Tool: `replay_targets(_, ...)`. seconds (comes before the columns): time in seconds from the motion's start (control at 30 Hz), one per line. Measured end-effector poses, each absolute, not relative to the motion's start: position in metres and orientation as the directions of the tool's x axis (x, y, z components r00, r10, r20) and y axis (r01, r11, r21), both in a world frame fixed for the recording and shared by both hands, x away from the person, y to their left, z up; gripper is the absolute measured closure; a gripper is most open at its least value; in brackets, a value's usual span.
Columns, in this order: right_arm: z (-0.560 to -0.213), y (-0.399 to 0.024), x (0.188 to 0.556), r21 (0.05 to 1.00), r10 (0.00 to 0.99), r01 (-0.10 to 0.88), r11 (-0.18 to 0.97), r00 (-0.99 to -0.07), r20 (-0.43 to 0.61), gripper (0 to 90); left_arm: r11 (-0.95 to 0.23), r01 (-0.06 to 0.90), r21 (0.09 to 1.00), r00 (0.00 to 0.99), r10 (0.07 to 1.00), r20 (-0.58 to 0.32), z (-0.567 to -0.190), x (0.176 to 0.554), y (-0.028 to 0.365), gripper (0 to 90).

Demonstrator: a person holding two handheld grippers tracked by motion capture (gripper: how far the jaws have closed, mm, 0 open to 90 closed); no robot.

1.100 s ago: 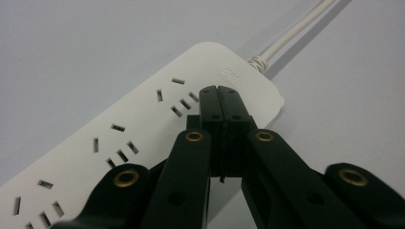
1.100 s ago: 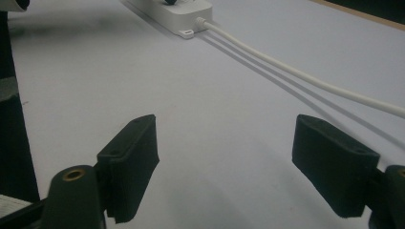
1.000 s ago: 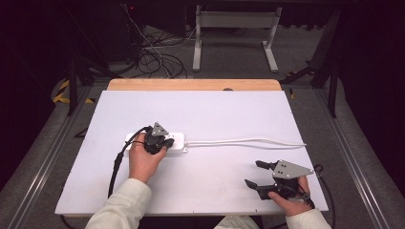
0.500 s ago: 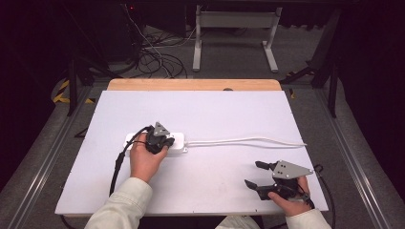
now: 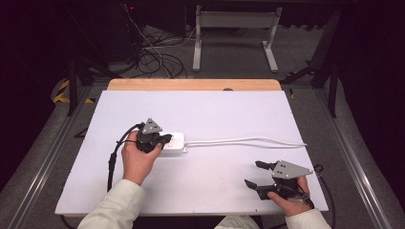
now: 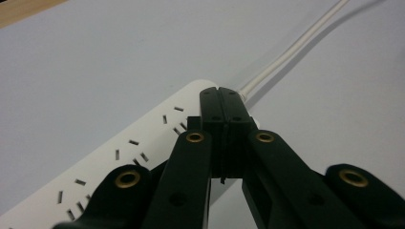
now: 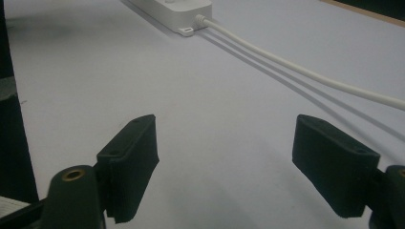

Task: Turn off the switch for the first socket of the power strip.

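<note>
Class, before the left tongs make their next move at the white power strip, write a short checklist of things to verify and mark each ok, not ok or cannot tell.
1. Left tongs shut, nothing between them: ok.
2. Left tongs poised above the cord end of the power strip: ok.
3. Tips touching the strip's top: cannot tell.
4. Right tongs open, empty and well clear of the strip: ok.
5. White cord lies loosely to the right across the table, not under either tongs: ok.
6. Strip's sockets free of plugs where visible: ok.
</note>
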State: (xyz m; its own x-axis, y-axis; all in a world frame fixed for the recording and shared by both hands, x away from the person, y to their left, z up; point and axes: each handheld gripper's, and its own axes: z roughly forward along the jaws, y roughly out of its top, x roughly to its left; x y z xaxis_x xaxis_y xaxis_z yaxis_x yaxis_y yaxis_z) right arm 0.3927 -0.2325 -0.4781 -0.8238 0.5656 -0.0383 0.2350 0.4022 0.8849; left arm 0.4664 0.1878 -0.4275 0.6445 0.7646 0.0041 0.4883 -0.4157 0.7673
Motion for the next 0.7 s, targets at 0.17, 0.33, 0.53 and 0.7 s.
replay_targets(0.17,-0.478,-0.233,0.393,0.884,0.568,0.24,0.402,-0.823,-0.035,24.0,-0.408,0.474,0.781,0.648,0.761,0.004,-0.423,0.464,0.188,90.0)
replay_targets(0.33,-0.478,-0.233,0.393,0.883,0.566,0.239,0.404,-0.823,-0.037,24.0,-0.342,0.481,0.807,0.614,0.789,-0.032,-0.418,0.46,0.187,63.8)
replay_targets(0.53,-0.478,-0.233,0.393,0.883,0.567,0.239,0.404,-0.823,-0.037,23.8,-0.337,0.411,0.847,0.626,0.78,0.007,-0.412,0.453,0.189,41.5)
replay_targets(0.7,-0.478,-0.232,0.393,0.884,0.566,0.235,0.403,-0.824,-0.039,23.8,-0.342,0.374,0.862,0.65,0.76,0.019,-0.407,0.443,0.19,34.1)
